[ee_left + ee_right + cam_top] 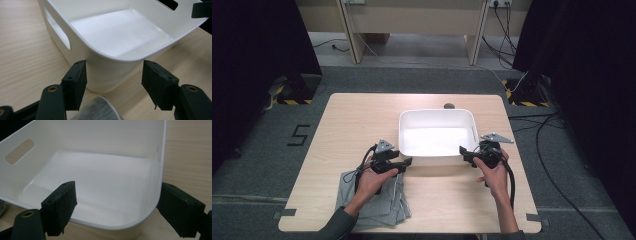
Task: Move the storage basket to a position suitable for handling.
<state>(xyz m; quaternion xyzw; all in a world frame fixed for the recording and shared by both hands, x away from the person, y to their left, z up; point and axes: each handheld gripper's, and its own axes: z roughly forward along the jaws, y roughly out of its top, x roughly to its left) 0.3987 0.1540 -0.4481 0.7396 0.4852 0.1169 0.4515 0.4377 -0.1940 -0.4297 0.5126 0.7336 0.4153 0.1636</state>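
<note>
**White tub, a gripper at each near corner**

So the tub (437, 134) sits on the table (352, 120), a bit right of center and toward the far edge, empty, slot handles in its end walls. The left gripper (406, 162) is at its near-left corner; in the left gripper view the jaws sit apart on either side of that rounded corner, one pad maybe brushing the wall, not clamping. The right gripper (464, 151) is at the near-right corner, jaws wide, one inside the tub over the floor and one outside the wall, nothing pinched. A folded grey cloth (384, 202) lies on the table under the left hand (374, 180), near the front edge.
</note>
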